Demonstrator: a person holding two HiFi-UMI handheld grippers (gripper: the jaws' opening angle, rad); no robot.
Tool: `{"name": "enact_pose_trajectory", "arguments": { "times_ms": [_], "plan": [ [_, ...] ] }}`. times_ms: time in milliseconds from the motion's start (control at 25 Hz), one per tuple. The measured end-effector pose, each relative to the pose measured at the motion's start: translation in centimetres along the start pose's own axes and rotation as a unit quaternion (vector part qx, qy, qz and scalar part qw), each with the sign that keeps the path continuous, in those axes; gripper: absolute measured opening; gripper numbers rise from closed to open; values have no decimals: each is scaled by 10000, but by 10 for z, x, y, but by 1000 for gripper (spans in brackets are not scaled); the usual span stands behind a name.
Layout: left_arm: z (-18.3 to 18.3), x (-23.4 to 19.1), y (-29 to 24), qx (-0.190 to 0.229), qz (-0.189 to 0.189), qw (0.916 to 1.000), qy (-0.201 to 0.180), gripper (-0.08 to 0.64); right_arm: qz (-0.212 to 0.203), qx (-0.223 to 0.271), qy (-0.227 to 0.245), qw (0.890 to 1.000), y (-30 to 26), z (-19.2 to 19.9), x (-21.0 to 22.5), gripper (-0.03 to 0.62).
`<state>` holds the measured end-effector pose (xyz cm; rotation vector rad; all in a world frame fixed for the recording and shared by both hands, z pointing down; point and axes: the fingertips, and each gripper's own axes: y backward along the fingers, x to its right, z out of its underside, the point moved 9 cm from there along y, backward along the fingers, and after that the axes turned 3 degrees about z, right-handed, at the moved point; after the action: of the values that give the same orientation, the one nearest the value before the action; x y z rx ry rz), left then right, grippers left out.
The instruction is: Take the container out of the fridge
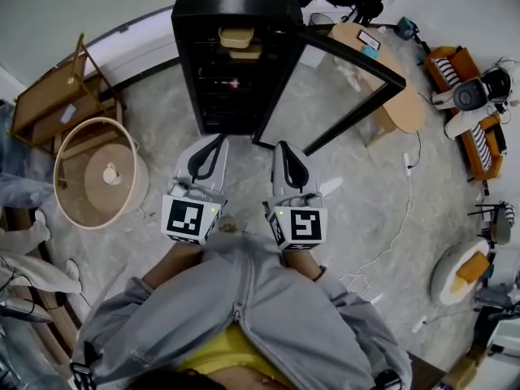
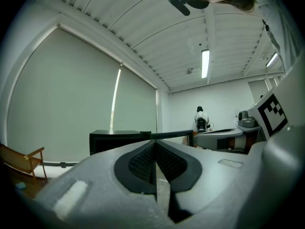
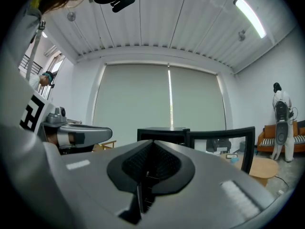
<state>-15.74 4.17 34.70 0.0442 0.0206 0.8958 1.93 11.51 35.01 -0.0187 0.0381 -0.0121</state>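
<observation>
The black fridge (image 1: pixel 231 63) stands on the floor ahead of me with its glass door (image 1: pixel 341 88) swung open to the right. A tan lidded container (image 1: pixel 236 36) sits on the top shelf, and another tan container (image 1: pixel 246 53) lies just below it. My left gripper (image 1: pixel 217 141) and right gripper (image 1: pixel 283 147) are held side by side, short of the fridge, both shut and empty. The left gripper view shows that gripper (image 2: pixel 154 145) with jaws pressed together and the fridge (image 2: pixel 119 140) beyond. In the right gripper view that gripper (image 3: pixel 152 145) is closed too, pointing at the fridge (image 3: pixel 164 133).
A round wicker basket (image 1: pixel 99 174) and a wooden chair (image 1: pixel 57 96) stand to the left. On the right are a wooden table (image 1: pixel 394 84), an orange sofa (image 1: pixel 471 112) and a white cable (image 1: pixel 394 234) on the floor. A person (image 2: pixel 200 119) stands far off.
</observation>
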Motion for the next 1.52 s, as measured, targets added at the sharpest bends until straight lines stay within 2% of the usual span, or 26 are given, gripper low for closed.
{"name": "enact_pose_trajectory", "arguments": {
  "times_ms": [240, 560, 760, 1000, 1240, 1520],
  "plan": [
    [8, -8, -19, -55, 109, 9999, 27, 6, -34, -17, -83, 10000, -23, 10, 6, 0],
    [12, -28, -76, 1, -91, 9999, -49, 6, -219, 164, 24, 9996, -87, 11, 42, 0],
    [13, -45, -126, 21, -362, 9993, -55, 6, -461, 166, 86, 9988, -141, 12, 75, 0],
    [17, -56, -181, -144, -801, 9967, -53, 6, -967, 154, 121, 9951, -205, 12, 115, 0],
    [18, -64, -227, -49, -1238, 9923, -55, 6, -1460, 182, 132, 9890, -255, 15, 147, 0],
    [25, -76, -252, -106, -1502, 9886, -57, 6, -1787, 161, 160, 9836, -287, 21, 156, 0]
  ]
}}
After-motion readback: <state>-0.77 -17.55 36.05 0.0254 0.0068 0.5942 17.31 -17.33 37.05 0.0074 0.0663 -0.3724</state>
